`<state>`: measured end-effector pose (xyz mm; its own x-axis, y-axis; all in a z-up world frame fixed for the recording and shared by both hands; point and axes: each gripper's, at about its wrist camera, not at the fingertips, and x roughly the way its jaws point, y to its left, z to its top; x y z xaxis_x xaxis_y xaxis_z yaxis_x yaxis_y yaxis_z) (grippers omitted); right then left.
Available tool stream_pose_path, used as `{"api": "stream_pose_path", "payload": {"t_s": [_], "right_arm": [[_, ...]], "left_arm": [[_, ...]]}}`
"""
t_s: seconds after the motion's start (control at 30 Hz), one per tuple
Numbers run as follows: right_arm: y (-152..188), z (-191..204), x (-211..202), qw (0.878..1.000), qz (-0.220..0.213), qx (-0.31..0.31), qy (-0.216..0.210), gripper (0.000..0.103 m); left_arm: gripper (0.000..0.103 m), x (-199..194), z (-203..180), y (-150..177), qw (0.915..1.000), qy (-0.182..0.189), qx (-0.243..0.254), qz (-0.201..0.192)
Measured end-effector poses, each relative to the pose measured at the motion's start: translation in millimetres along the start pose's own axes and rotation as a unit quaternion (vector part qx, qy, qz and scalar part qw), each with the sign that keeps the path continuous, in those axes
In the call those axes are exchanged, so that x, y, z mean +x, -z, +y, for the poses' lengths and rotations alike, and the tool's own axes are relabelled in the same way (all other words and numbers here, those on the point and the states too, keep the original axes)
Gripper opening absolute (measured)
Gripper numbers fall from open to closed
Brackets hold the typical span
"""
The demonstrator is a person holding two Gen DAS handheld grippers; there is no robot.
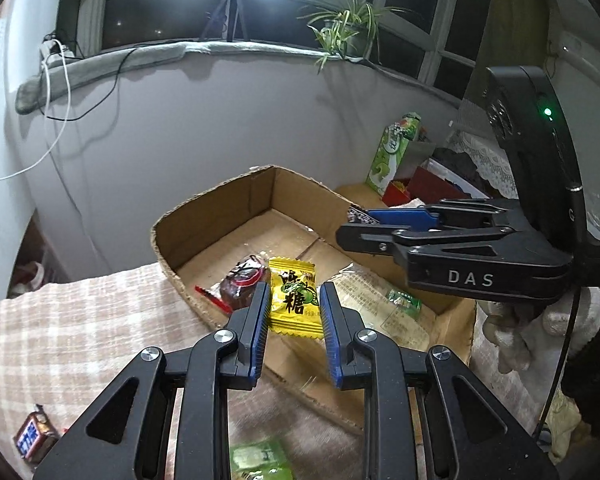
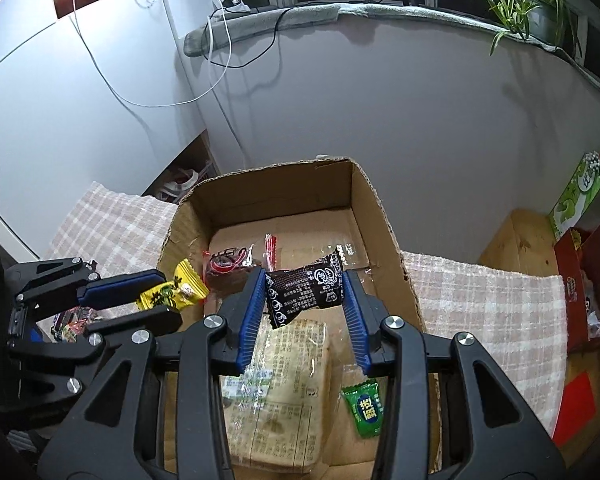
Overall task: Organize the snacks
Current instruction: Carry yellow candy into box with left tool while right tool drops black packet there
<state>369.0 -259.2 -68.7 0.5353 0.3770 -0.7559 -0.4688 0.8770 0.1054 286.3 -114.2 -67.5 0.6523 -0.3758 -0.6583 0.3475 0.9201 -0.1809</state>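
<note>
From my left wrist, my left gripper (image 1: 294, 312) pinches a yellow candy packet (image 1: 294, 300) with green fruit art, long axis running away from me, above the cardboard box (image 1: 220, 208).

From my right wrist, my right gripper (image 2: 305, 304) clamps a black candy wrapper (image 2: 306, 290) crosswise between the pads, over the box's clear-wrapped biscuit pack (image 2: 284, 392).

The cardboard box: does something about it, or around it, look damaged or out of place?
Yes. The cardboard box has a ragged, torn top rim, as if its flaps were ripped off. Also, a brown candy bar and a green packet lie outside it on the checked cloth.
</note>
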Motion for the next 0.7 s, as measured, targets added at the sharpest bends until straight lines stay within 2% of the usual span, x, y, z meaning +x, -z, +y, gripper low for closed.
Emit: {"api": "stream_pose_path", "payload": {"t_s": [0.1,0.13,0.17,0.33,0.7], "right_arm": [[-1,0,2,1.000,-0.001,0.001,0.002,0.048],[-1,0,2,1.000,-0.001,0.000,0.005,0.056],[-2,0,1,1.000,-0.003,-0.001,0.008,0.061],[-3,2,-2,1.000,-0.007,-0.004,0.014,0.068],[-2,8,-21,1.000,-0.017,-0.002,0.021,0.069]], "left_arm": [[0.024,3,-1,-1,1.0000,0.002,0.001,0.002],[0.024,4,-1,-1,1.0000,0.002,0.001,0.003],[0.024,4,-2,-1,1.0000,0.004,0.002,0.005],[0.028,6,-4,-1,0.9999,0.004,0.008,0.012],[0.030,-10,-12,-3,0.9999,0.004,0.012,0.001]]}}
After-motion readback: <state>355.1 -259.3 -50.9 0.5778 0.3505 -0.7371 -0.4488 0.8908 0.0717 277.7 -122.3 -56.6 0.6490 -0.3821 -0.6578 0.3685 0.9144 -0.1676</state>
